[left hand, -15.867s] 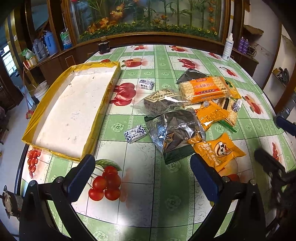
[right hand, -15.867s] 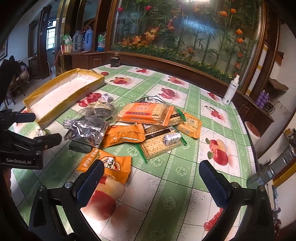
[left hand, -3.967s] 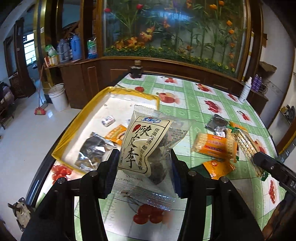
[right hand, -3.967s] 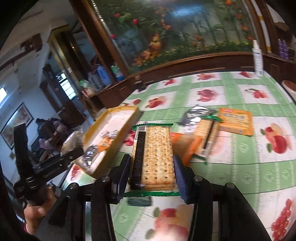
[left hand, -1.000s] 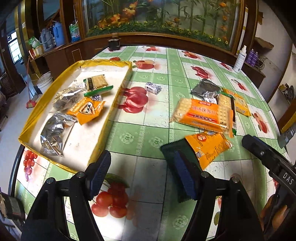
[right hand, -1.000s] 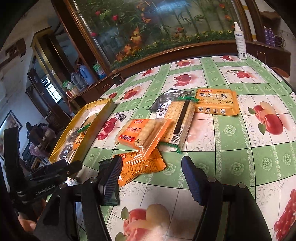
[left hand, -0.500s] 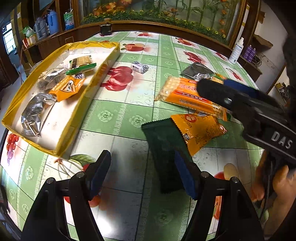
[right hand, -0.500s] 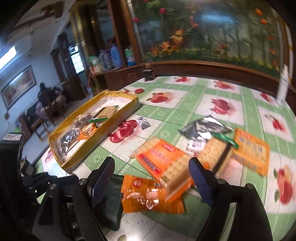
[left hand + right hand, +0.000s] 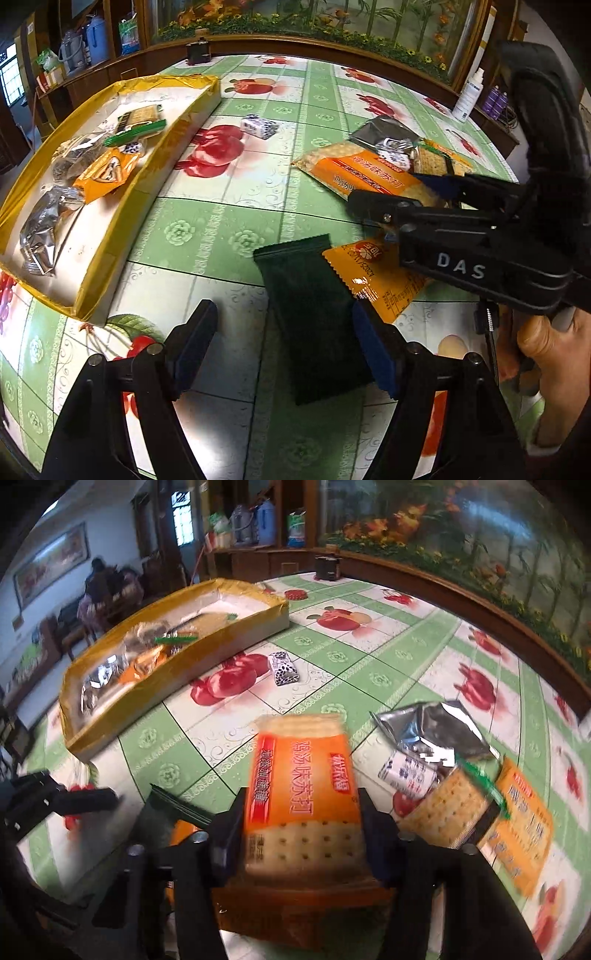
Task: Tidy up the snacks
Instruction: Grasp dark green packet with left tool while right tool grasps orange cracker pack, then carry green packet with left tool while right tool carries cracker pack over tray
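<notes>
The right gripper (image 9: 301, 843) straddles the orange cracker pack (image 9: 303, 786), whose long axis runs forward along the fingers; the jaws are closing with the pack between them, the pads at or just short of its long edges, the pack resting on the table (image 9: 388, 657). The left gripper (image 9: 282, 345), jaws opening and unclenched, stands over the dark green packet (image 9: 314, 314), its right pad at the packet's edge. The yellow-rimmed tray (image 9: 177, 664), already holding several snacks, lies ahead and to the left of both.
</notes>
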{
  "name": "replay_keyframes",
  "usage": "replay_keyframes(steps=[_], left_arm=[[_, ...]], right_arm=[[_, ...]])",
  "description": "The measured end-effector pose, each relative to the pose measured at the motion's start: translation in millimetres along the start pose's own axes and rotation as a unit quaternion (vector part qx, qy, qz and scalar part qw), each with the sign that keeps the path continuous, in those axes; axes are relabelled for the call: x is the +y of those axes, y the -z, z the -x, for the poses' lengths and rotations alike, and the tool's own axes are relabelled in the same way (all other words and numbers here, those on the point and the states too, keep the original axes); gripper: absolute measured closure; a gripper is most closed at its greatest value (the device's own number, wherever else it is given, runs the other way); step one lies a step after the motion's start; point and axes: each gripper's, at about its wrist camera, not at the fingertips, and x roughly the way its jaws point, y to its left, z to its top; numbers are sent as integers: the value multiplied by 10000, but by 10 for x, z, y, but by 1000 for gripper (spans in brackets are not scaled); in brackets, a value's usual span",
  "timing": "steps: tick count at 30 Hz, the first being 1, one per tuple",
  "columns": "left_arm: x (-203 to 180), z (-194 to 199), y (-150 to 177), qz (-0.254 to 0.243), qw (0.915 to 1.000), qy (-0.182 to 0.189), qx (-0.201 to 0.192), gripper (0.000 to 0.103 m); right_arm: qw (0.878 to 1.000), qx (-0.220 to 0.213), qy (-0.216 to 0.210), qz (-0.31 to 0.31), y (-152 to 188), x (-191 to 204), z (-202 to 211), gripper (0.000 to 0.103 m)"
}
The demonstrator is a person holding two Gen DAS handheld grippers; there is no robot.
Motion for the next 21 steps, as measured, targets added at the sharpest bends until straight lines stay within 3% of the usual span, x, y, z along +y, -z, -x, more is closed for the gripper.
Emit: replay_keyframes(steps=[2, 6, 8, 12, 13, 14, 16, 18, 21], left_arm=[[-29, -2, -5, -2, 9999, 166, -20, 28], [-198, -89, 20, -397, 9978, -499, -153, 22], [-210, -103, 28, -402, 9975, -504, -289, 18], [-127, -100, -2, -445, 9974, -507, -270, 18], [-95, -89, 0, -449, 9973, -502, -277, 23], [-62, -66, 4, -452, 9973, -493, -306, 37], [1, -17, 10, -474, 9969, -513, -363, 60], [42, -1, 22, -503, 9971, -465, -322, 60], [59, 28, 75, -588, 9966, -475, -331, 60]], right_arm=[[9988, -187, -140, -432, 64, -87, 108, 48], [9848, -698, -580, -1483, 254, -304, 430, 48], [9738, -1043, -842, -1838, 369, -363, 646, 48], [9647, -1425, -908, -2020, 485, -316, 994, 49], [9624, -1501, -940, -2058, 511, -305, 1072, 54], [9594, -1583, -1007, -2107, 539, -299, 1149, 74], [9523, -1737, -1137, -2236, 598, -297, 1287, 79], [9543, -1752, -993, -2208, 613, -269, 1353, 79], [9662, -1444, -818, -1974, 588, -184, 1278, 73]])
